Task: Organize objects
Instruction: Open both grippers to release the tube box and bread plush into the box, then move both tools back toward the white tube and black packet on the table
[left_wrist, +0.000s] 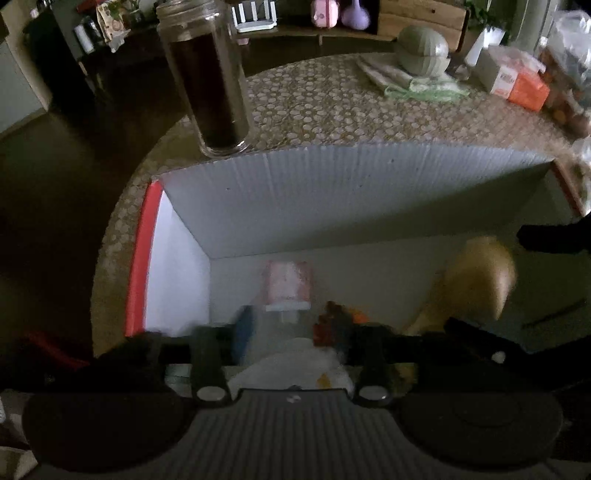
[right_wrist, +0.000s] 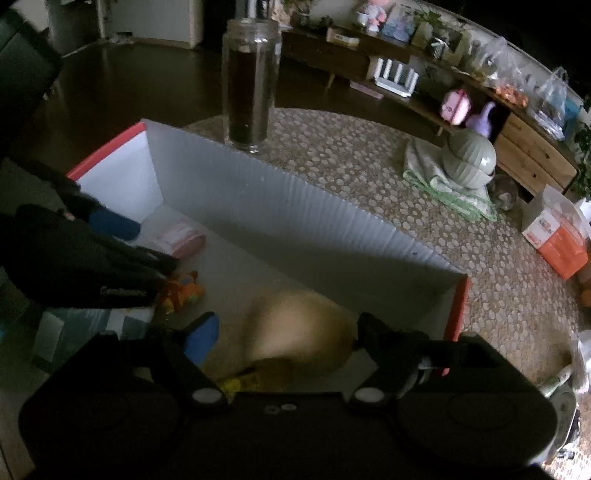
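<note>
Left claw (left_wrist: 291, 332) apart | right claw (right_wrist: 284, 332) apart | jar (right_wrist: 251, 85) behind box (right_wrist: 295, 206)

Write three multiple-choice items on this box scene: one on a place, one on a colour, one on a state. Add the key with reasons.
1. Where does the glass jar stand?
A. inside the box
B. on the table, just beyond the box's far wall
C. on the green cloth

2. What colour is the rim of the box?
A. red
B. blue
C. yellow

3. How is the right tool?
A. shut on the jar
B. shut on the pink packet
C. open over a blurred tan object

Key: B, the jar's base sits on the patterned tabletop behind the wall; A, red edging shows at both ends; C, its fingers stand apart, and the tan object shows between them.
</note>
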